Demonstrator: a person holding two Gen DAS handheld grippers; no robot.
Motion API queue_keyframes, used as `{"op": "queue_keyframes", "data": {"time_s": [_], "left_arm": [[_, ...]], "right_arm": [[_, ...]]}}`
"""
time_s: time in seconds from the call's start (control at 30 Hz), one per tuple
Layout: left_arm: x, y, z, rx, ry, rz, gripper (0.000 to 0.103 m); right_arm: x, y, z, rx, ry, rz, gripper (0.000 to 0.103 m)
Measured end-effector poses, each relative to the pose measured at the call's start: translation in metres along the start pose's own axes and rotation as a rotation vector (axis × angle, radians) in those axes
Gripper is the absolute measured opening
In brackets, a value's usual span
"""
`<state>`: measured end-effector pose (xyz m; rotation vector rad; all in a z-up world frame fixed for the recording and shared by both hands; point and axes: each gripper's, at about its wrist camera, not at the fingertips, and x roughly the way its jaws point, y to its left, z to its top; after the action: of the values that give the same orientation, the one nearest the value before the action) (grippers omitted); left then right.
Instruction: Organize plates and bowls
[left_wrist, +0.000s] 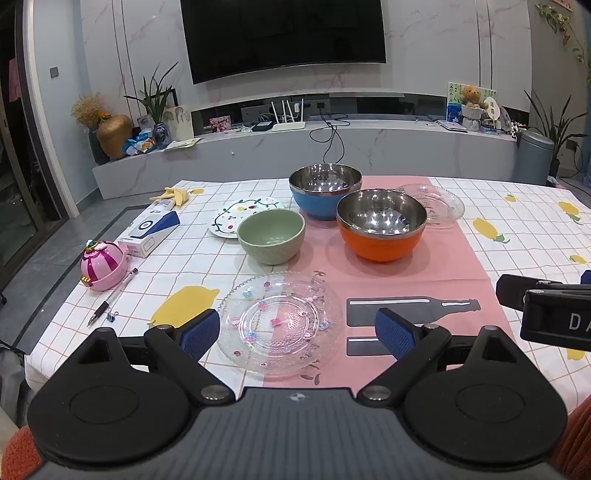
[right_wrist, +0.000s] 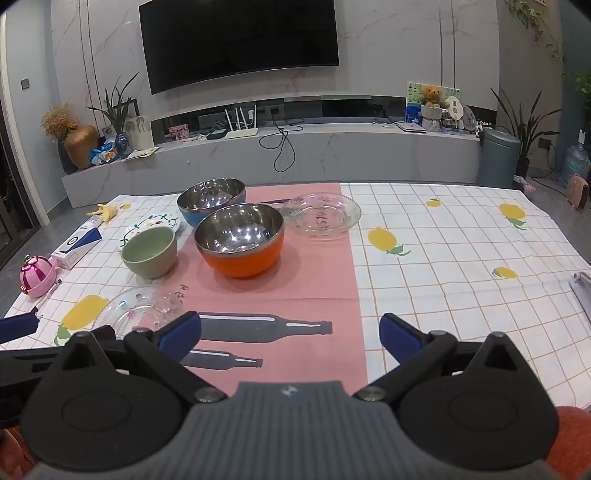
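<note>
On the table's left lie a pink toy (left_wrist: 104, 265), a pen (left_wrist: 112, 296) and a box (left_wrist: 153, 230). Next come the painted plate (left_wrist: 225, 218) and, touching its edge, the green bowl (left_wrist: 271, 236). The left gripper (left_wrist: 297, 332) hovers with jaws apart, empty, above the near glass plate (left_wrist: 279, 319). On the pink mat (right_wrist: 295, 280) sit the blue bowl (left_wrist: 325, 192), the orange bowl (left_wrist: 382, 223) just before it, and the far glass plate (right_wrist: 321, 216). The right gripper (right_wrist: 290, 336) hangs wide apart, empty, over the mat.
</note>
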<state>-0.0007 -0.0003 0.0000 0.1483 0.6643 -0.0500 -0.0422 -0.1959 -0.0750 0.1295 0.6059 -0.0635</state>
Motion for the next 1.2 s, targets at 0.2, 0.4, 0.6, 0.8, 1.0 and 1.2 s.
{"op": "queue_keyframes", "data": {"time_s": [0.2,0.4,0.6,0.8,1.0,1.2], "left_arm": [[0.0033,0.0030,-0.0024,-0.002,0.000,-0.001,0.103],[0.0011,0.0012,-0.0008,-0.004,0.001,-0.001,0.103],[0.0000,0.0009,-0.0005,-0.006,0.002,-0.001,0.103],[-0.0032,-0.0025,-0.0012,-0.007,-0.003,-0.002,0.103],[-0.0034,-0.0024,-0.0008,-0.008,0.000,-0.002,0.103],[-0.0032,-0.0024,-0.0009,-0.007,-0.002,-0.003,0.103]], "right_arm": [[-0.0007,-0.0016,-0.0007,0.000,-0.002,-0.003,0.101],[-0.0012,-0.0007,-0.0014,0.000,-0.002,-0.003,0.101],[-0.0022,-0.0017,-0.0021,0.000,-0.003,-0.005,0.101],[-0.0040,-0.0029,-0.0025,0.001,-0.007,-0.008,0.101],[-0.0042,-0.0024,-0.0029,0.000,-0.005,-0.008,0.100],[-0.0029,-0.0019,-0.0038,0.000,-0.002,-0.008,0.101]]}}
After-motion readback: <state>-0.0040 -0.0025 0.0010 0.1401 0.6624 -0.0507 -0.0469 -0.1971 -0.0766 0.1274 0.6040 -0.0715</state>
